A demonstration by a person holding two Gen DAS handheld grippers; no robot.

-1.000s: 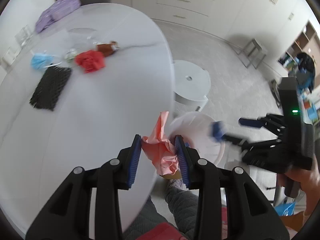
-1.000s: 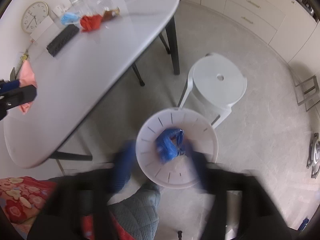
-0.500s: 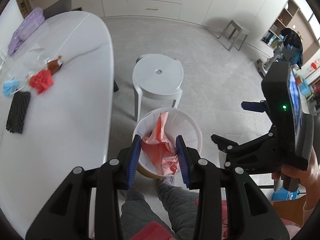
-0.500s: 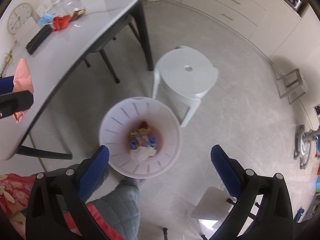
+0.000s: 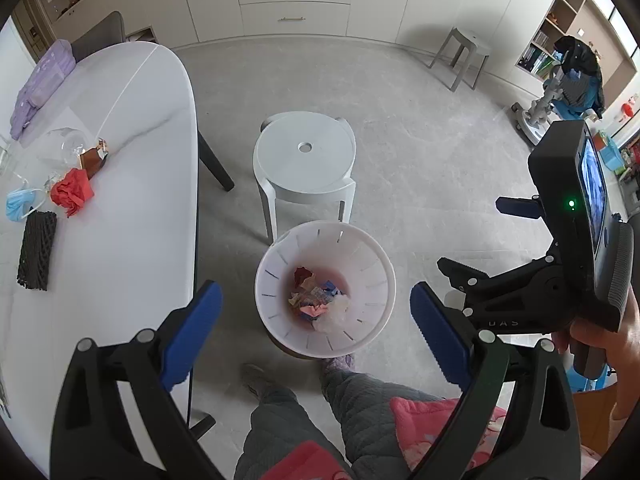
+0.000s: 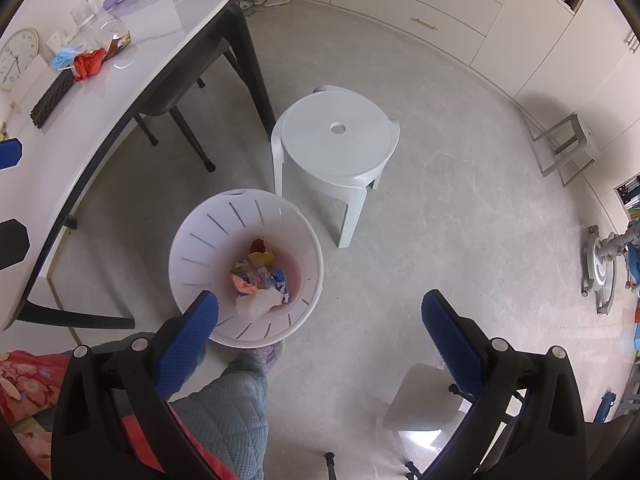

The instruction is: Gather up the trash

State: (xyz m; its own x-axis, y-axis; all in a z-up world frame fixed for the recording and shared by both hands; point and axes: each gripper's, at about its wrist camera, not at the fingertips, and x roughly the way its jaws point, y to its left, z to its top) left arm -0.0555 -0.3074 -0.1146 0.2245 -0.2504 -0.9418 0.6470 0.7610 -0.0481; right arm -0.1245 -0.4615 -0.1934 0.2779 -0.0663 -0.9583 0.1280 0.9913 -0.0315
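Observation:
My left gripper (image 5: 313,294) hangs over the white slotted bin (image 5: 372,248) on the floor, its jaws opening wide with nothing between them. A crumpled pink paper (image 5: 310,311) lies in the bin among other scraps and a white wad. My right gripper (image 6: 319,300) stands open and empty just right of the bin (image 6: 192,240). On the white table (image 5: 140,200) lie a red crumpled paper (image 5: 72,192), a blue face mask (image 5: 18,206), a black mesh sleeve (image 5: 36,250), a brown wrapper (image 5: 93,158) and clear plastic (image 5: 64,146).
A white round stool (image 5: 306,152) stands just behind the bin. A person's quilted legs and slippers (image 5: 280,420) are against the bin's near side. A dark chair (image 6: 172,96) sits under the table. A purple bag (image 5: 40,80) lies at the table's far end.
The left gripper swung from the table edge to above the bin, opened and let go of the pink paper, now in the bin. The right gripper dropped a blue wad and shifted right.

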